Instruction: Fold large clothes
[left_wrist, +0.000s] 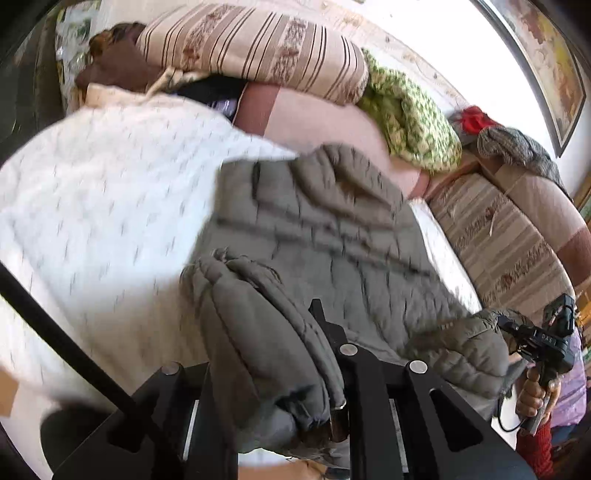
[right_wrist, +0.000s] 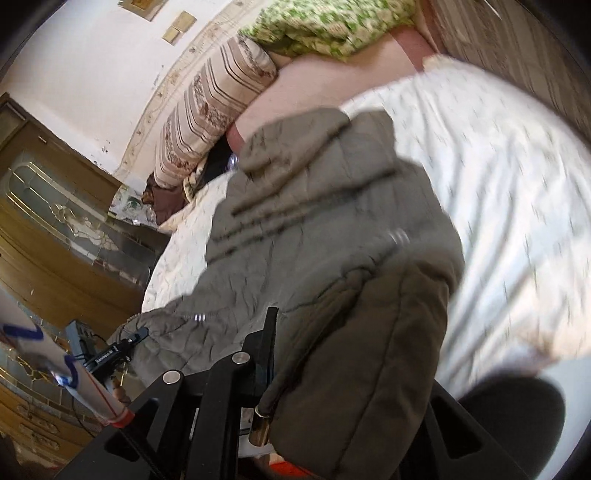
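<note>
A grey-green quilted puffer jacket (left_wrist: 332, 236) lies spread on a white quilted bedcover (left_wrist: 103, 206). My left gripper (left_wrist: 295, 354) is shut on a bunched corner of the jacket, which drapes over its fingers and hides the left one. In the right wrist view the same jacket (right_wrist: 314, 229) stretches away across the bed, and my right gripper (right_wrist: 317, 354) is shut on another thick fold that covers its right finger. The right gripper also shows at the far right of the left wrist view (left_wrist: 543, 343), held by a hand. Both views are motion-blurred.
Striped cushions (left_wrist: 251, 48) and a green patterned cloth (left_wrist: 410, 118) lie along the far side of the bed. A second striped cushion (left_wrist: 506, 236) lies on the right. A wooden wardrobe (right_wrist: 48, 236) with glass panels stands on the left of the bed.
</note>
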